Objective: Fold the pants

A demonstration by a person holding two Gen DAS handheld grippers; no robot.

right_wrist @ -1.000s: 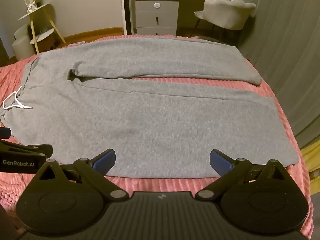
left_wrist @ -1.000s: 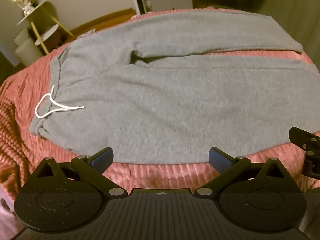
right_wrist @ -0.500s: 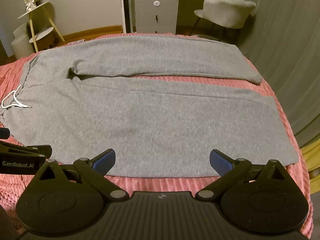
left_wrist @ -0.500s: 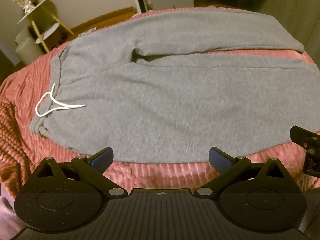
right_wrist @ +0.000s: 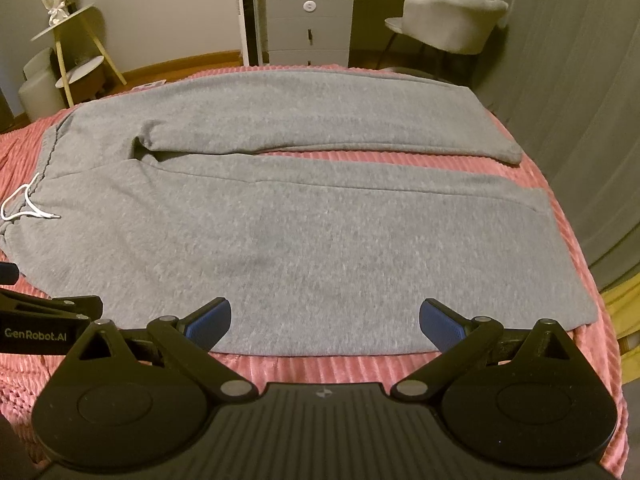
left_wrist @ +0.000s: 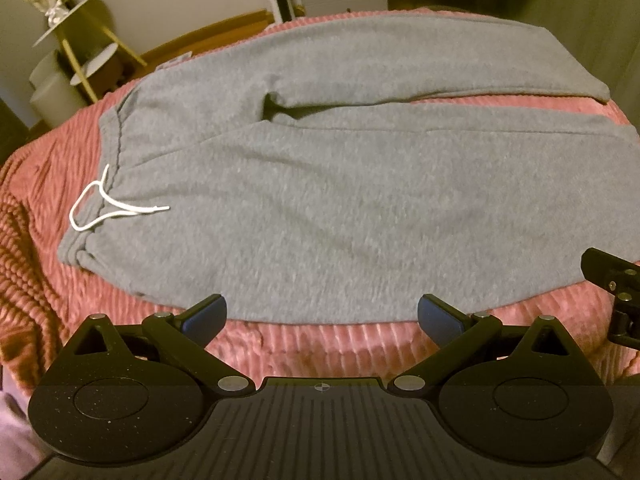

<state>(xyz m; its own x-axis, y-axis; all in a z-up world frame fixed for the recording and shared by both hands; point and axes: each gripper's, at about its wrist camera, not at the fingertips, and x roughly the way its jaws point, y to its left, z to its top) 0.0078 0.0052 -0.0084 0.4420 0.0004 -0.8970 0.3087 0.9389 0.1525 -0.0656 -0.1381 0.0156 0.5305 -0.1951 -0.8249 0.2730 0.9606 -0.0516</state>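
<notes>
bed: pink ribbed blanket (right_wrist: 304, 368) covering it
pants: grey pants (right_wrist: 304, 240) lying flat across the bed, waistband at left edge, legs reaching toward right edge
drawstring: white cord (left_wrist: 106, 208) sitting on the waistband
left gripper (left_wrist: 322, 314): jaws spread, hovering at near edge
right gripper (right_wrist: 324, 318): jaws spread, holding nothing

One legible marking recorded: "GenRobot.AI" in white lettering on the black body of the left gripper (right_wrist: 44, 316), seen at the left edge of the right wrist view (the gripper enters the picture only in part). No other text, label, number or sign can be read in either view.
</notes>
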